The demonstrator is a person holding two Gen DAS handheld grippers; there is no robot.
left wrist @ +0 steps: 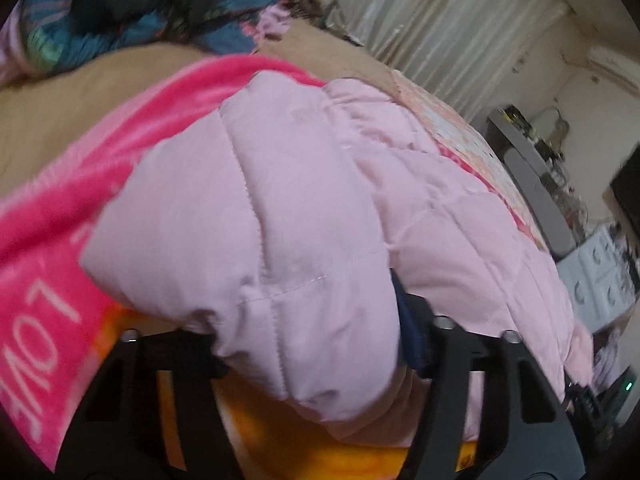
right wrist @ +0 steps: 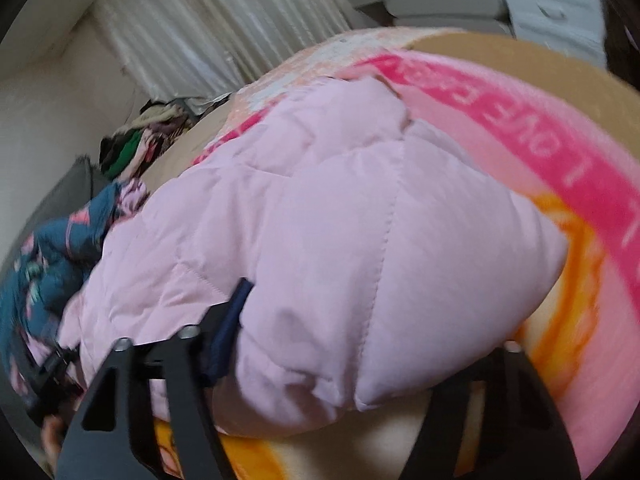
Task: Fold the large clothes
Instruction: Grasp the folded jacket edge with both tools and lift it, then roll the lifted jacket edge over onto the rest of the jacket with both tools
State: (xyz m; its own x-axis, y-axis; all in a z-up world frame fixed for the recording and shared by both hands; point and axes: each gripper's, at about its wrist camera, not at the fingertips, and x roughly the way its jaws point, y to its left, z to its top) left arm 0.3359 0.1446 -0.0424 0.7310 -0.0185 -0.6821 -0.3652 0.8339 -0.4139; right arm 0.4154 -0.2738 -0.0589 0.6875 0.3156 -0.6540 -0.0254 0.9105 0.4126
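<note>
A light pink quilted puffer jacket [left wrist: 304, 208] lies bunched on a bed, over a pink and orange blanket [left wrist: 44, 280] with white letters. It also fills the right wrist view [right wrist: 340, 240]. My left gripper [left wrist: 316, 344] has its jaws wide apart around a thick fold of the jacket; one blue pad [left wrist: 412, 336] shows at the right of the fold. My right gripper [right wrist: 360, 344] likewise straddles a thick fold, with a blue pad [right wrist: 230, 328] at the left. The fabric hides the fingertips, so I cannot see whether they pinch it.
A blue patterned garment [left wrist: 132, 8] lies at the far side of the bed and shows at the left in the right wrist view [right wrist: 48, 264]. Pale curtains [left wrist: 448, 28] hang behind. A grey shelf [left wrist: 528, 176] and white drawers [left wrist: 600, 276] stand beside the bed.
</note>
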